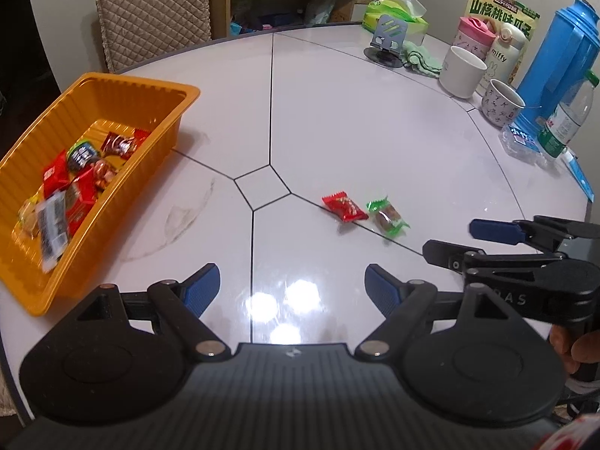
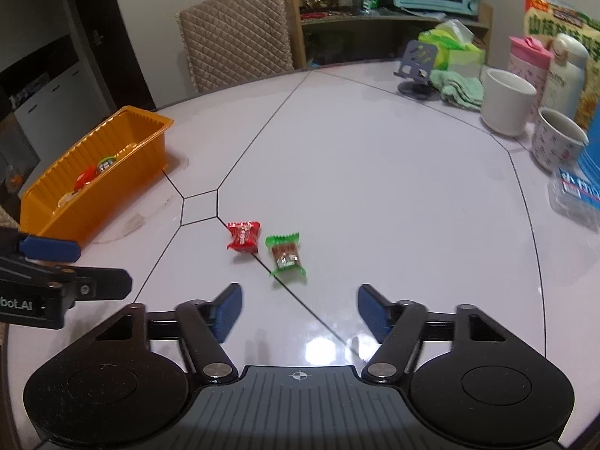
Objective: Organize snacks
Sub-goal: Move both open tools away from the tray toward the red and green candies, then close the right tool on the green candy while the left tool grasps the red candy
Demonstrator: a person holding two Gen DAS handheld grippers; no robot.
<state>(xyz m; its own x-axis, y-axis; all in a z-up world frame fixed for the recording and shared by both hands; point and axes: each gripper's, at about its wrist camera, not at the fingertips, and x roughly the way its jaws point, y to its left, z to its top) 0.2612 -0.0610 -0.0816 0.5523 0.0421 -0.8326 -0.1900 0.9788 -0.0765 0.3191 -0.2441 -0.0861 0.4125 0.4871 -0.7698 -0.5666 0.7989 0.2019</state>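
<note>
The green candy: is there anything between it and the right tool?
Nothing visible. The green candy lies on bare table just ahead of the open right tool. The red candy sits beside it, to the left, off the path.

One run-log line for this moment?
left gripper open, empty | right gripper open, empty | red candy, green candy on table | orange tray part-filled

- "miffy" stands on the white bottle [image 1: 502,52] beside the pink cup, above a rabbit drawing.
- "山核桃味瓜子" in large dark characters runs across the yellow-green snack bag [image 1: 502,9] at the table's far edge.
- "bot.ai", its start cut off, is printed in white on the left gripper [image 2: 90,266] body.
- pale letters on the right gripper [image 1: 446,240] body are too faint to read fully.
</note>
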